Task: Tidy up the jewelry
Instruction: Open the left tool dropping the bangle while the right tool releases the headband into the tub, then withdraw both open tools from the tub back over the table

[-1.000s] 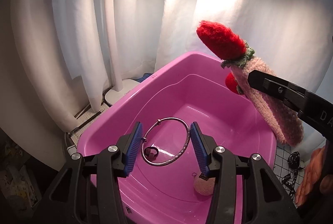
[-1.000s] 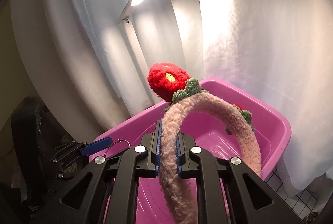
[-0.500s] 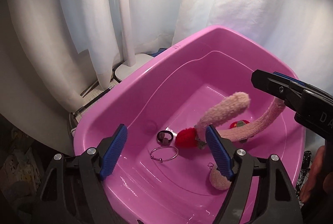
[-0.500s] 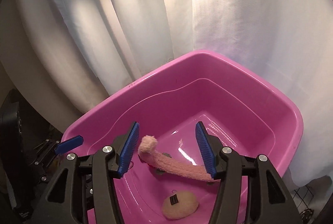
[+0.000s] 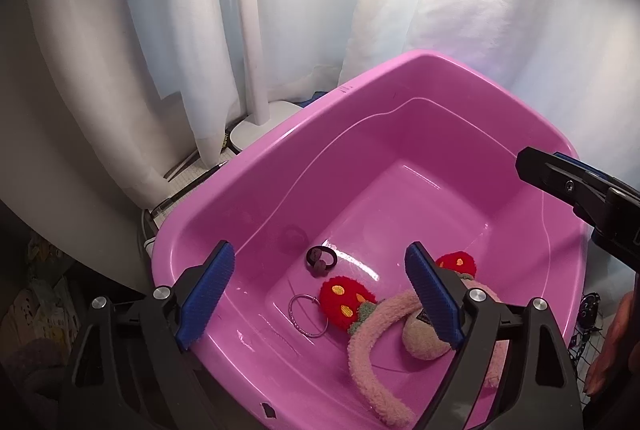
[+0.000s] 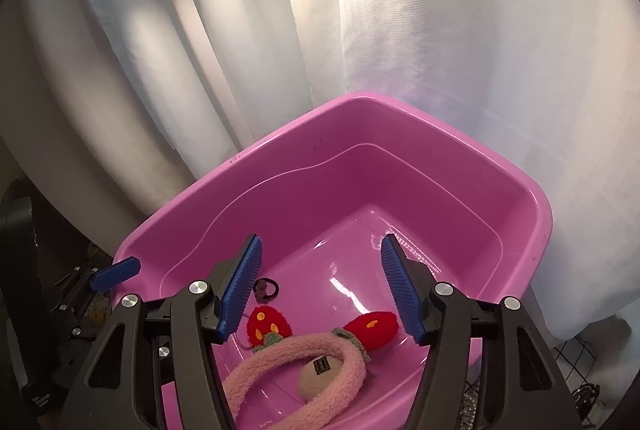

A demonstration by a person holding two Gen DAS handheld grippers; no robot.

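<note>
Inside the pink tub (image 5: 256, 190), the fuzzy headband (image 5: 372, 342), silver ring (image 5: 306, 316) and hair tie (image 5: 320, 260) lie dropped, the left claw (image 5: 316, 296) opening empty and the right claw (image 6: 320, 286) wide, empty; next likely fetching another piece.

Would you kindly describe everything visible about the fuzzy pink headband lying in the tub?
The fuzzy pink headband is a plush-covered arch bearing two red strawberry decorations with yellow spots and green leaves. It lies flat on the pink tub floor, curving around a beige round puff; one strawberry overlaps the silver ring. Neither gripper touches it.
</note>
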